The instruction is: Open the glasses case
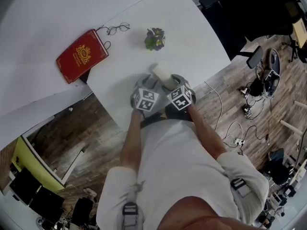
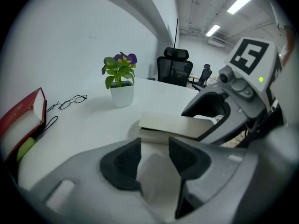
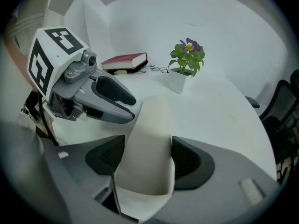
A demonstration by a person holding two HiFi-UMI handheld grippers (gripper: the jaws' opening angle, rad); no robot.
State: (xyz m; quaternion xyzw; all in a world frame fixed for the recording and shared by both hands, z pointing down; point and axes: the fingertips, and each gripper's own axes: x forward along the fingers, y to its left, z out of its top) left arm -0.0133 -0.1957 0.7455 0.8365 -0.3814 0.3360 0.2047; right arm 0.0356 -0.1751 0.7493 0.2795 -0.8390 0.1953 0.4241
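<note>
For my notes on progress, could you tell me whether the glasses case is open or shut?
Slightly open, it seems: the glasses case shows a dark gap between lid and base.

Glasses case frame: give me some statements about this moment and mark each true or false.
1. The right tool is closed on the glasses case. True.
2. The spectacles sit inside the case. False: they lie on the table next to the red book.
3. The potted plant stands on the table beyond the case. True.
4. The left tool rests on the red book. False: it also grips the case.
</note>
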